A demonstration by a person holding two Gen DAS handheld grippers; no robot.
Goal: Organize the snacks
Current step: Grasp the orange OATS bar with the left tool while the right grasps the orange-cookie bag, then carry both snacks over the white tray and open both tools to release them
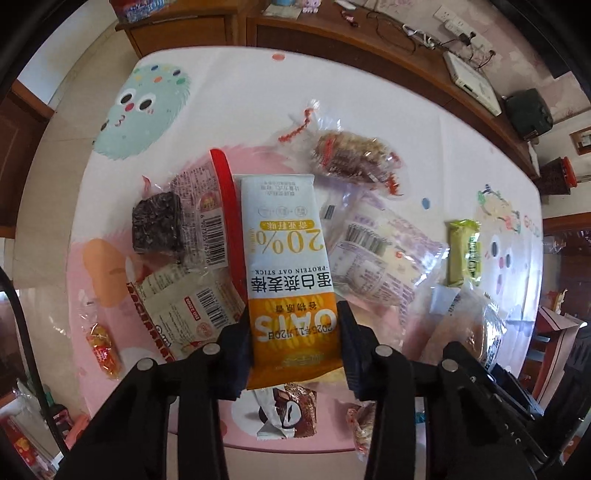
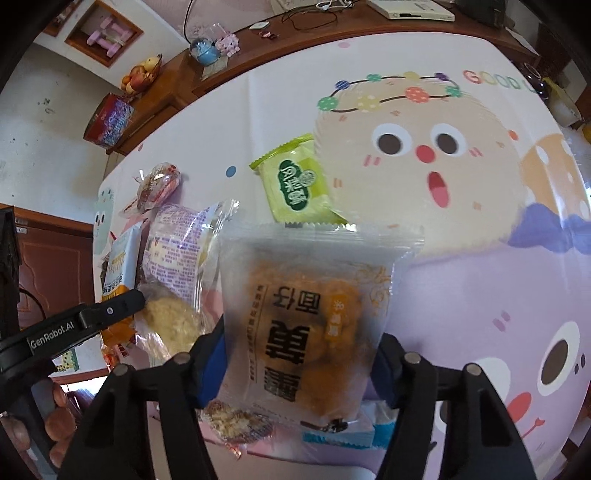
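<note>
My left gripper is shut on a white and orange oat stick packet, held above a pile of snacks on the cartoon-print table. My right gripper is shut on a clear bag of an orange-brown pastry, held above the table. The left gripper also shows at the left of the right wrist view. A green pineapple cake packet lies on the table in both views.
In the left wrist view lie a dark seaweed block, a barcode packet, a purple-print bag, a clear cookie bag and small candies. A wooden sideboard with cables runs behind the table.
</note>
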